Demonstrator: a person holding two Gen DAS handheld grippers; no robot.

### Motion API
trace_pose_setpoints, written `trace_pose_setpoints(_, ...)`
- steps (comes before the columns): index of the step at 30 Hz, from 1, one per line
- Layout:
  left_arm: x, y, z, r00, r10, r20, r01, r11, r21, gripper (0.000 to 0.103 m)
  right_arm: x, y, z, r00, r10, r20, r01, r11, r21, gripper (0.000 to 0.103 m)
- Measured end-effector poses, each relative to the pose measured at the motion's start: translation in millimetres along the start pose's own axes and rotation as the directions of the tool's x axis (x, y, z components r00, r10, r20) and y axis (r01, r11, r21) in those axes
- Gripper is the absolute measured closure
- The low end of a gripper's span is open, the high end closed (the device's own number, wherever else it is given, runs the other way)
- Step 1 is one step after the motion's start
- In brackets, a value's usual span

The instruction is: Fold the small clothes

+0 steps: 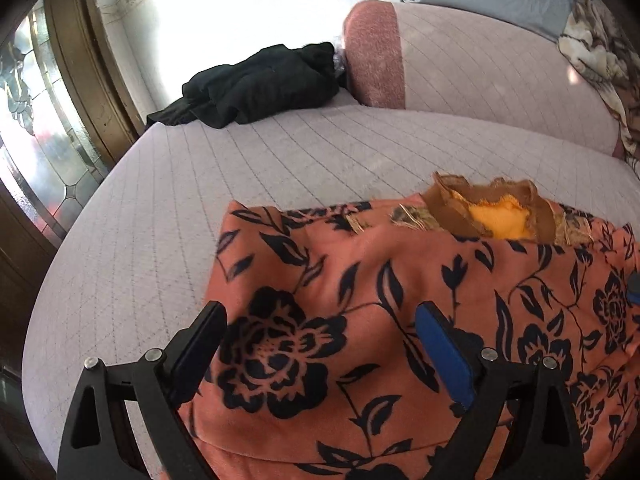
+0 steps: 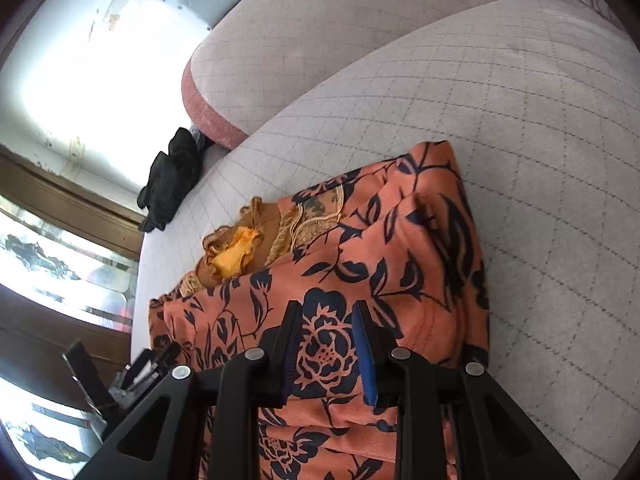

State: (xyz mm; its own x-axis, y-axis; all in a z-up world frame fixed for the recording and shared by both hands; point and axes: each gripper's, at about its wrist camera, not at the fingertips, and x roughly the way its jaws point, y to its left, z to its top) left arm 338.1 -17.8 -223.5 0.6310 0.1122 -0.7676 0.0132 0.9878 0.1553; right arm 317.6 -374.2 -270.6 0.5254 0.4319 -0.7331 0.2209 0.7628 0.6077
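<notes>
Left wrist view shows the garment (image 1: 400, 320), an orange cloth with dark flowers, lying on a sofa seat (image 1: 200, 184), already doubled over itself so that a folded edge runs across its far side. At that far edge a brown and yellow lining (image 1: 492, 212) looks out, which suggests the inside is turned up there by the fold. The left gripper (image 1: 320, 344) hangs above the garment with its fingers (image 1: 200, 344) wide apart and nothing between them; it seems free to take a new edge. In the right wrist view the right gripper (image 2: 326, 344) stands over the near part of the garment, its fingers (image 2: 364, 352) only a little apart. A flower of the cloth shows in the gap, but I cannot tell whether the pads press on a layer or only hover over it. A black cloth (image 1: 264, 84) lies well apart from the garment, at the far corner of the seat beside the backrest (image 1: 480, 76), probably waiting for its turn.
</notes>
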Motion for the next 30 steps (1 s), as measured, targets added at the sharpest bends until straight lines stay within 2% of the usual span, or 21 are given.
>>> trace_pose_setpoints(2,10.0,15.9,4.5,0.999,0.040,-0.027,-0.042,0.998,-0.049,0.008,8.6,6.8,-4.0,0.999,-0.040,-0.006,0.040,0.999,-0.036,0.074)
trace_pose_setpoints(4,33.2,33.3,1.2,0.986,0.100,-0.134,-0.113,0.989,-0.095,0.008,16.6,8.2,-7.9,0.996,-0.090,-0.017,0.089,0.994,-0.068,0.074)
trace_pose_setpoints(5,42.8,44.2,-1.9,0.981,0.079,-0.178,-0.105,0.984,-0.141,0.006,19.0,9.1,-9.4,0.995,-0.101,-0.017,0.099,0.992,-0.076,0.074)
trace_pose_setpoints(7,46.2,66.5,-4.7,0.980,-0.033,-0.194,-0.022,0.962,-0.273,0.006,17.9,12.6,-10.2,0.994,-0.111,-0.011,0.110,0.990,-0.090,0.074)
trace_pose_setpoints(8,46.5,74.4,-4.3,0.978,-0.054,-0.201,-0.011,0.950,-0.311,0.006,19.0,14.8,-10.7,0.994,-0.113,-0.015,0.111,0.989,-0.095,0.074)
trace_pose_setpoints(13,43.3,100.0,-8.1,0.980,-0.038,-0.197,-0.046,0.912,-0.407,0.006,21.4,11.9,-11.3,0.994,-0.110,-0.020,0.108,0.990,-0.093,0.074)
trace_pose_setpoints(17,36.8,108.5,-10.9,0.982,0.016,-0.189,-0.096,0.902,-0.422,0.006,22.9,12.0,-11.2,0.994,-0.109,-0.026,0.107,0.990,-0.087,0.074)
trace_pose_setpoints(19,31.7,110.6,-10.8,0.981,0.051,-0.187,-0.124,0.907,-0.403,0.006,23.9,13.4,-10.8,0.993,-0.119,-0.026,0.116,0.989,-0.092,0.074)
trace_pose_setpoints(22,29.6,109.3,-9.8,0.975,0.143,-0.170,-0.193,0.922,-0.335,0.006,25.0,16.5,-10.7,0.991,-0.135,-0.023,0.132,0.986,-0.100,0.074)
trace_pose_setpoints(24,39.6,116.4,-11.6,0.969,0.159,-0.189,-0.214,0.923,-0.321,0.006,25.1,16.6,-11.5,0.990,-0.137,-0.019,0.135,0.986,-0.095,0.074)
trace_pose_setpoints(26,51.7,129.4,-18.3,0.961,0.135,-0.240,-0.216,0.911,-0.352,0.006,25.0,15.3,-12.0,0.991,-0.132,-0.014,0.130,0.988,-0.086,0.074)
trace_pose_setpoints(27,53.0,136.0,-19.0,0.963,0.115,-0.242,-0.204,0.900,-0.386,0.006,25.1,14.8,-12.1,0.991,-0.130,-0.013,0.129,0.988,-0.085,0.074)
trace_pose_setpoints(29,49.8,145.4,-17.4,0.956,0.148,-0.253,-0.246,0.873,-0.421,0.007,25.0,14.8,-12.2,0.991,-0.131,-0.014,0.129,0.987,-0.094,0.074)
trace_pose_setpoints(30,45.3,148.1,-15.6,0.963,0.142,-0.230,-0.233,0.867,-0.440,0.007,25.1,14.6,-12.4,0.991,-0.131,-0.015,0.129,0.987,-0.099,0.074)
